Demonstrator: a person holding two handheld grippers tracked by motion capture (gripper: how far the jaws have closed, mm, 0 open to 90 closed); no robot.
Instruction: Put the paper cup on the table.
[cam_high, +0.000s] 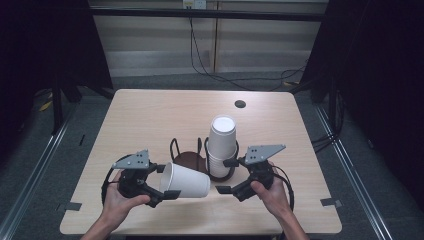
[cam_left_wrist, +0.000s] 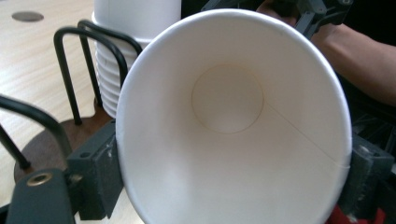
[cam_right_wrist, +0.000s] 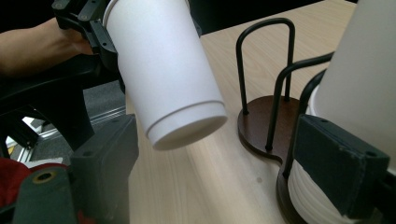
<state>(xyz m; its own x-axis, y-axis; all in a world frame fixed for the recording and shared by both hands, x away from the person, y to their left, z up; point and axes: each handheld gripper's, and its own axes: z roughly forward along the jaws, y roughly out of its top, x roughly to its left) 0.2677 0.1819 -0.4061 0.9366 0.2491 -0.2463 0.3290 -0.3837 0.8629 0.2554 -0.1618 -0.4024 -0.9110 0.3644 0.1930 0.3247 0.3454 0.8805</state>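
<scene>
So the biggest thing here is the light wood-grain tabletop (cam_high: 150, 115), with a small dark round hole (cam_high: 240, 104) seen near its far edge. Near the middle of it, a dark brown wooden cup holder with black wire loops (cam_high: 189, 159) is parked; two round bays can be made out. The right bay is taken up by a tall stack of white paper cups (cam_high: 221, 145), set mouth-down, and the left bay is seen bare, just the brown base and its wire hoops.

Next down in size, a single white paper cup (cam_high: 186, 181) is held lying on its side above the front part of the tabletop, just in front of and to the left of the holder. Its mouth is turned toward the left claw (cam_high: 162, 181) and its closed bottom is pointed at the right side. In the left gripper view the cup's open rim (cam_left_wrist: 233, 121) is seen pinched between the two black jaws, one on each side, so that claw is clenched on the cup near the rim.

The right claw (cam_high: 227, 176) is held just beside the stack, right at the lower cups. In the right gripper view one jaw is seen against the stack (cam_right_wrist: 359, 93) and the other is well off to the side, nothing being squeezed, so it's spread wide. The single cup (cam_right_wrist: 170, 70) is seen hanging tilted in the air there.
</scene>
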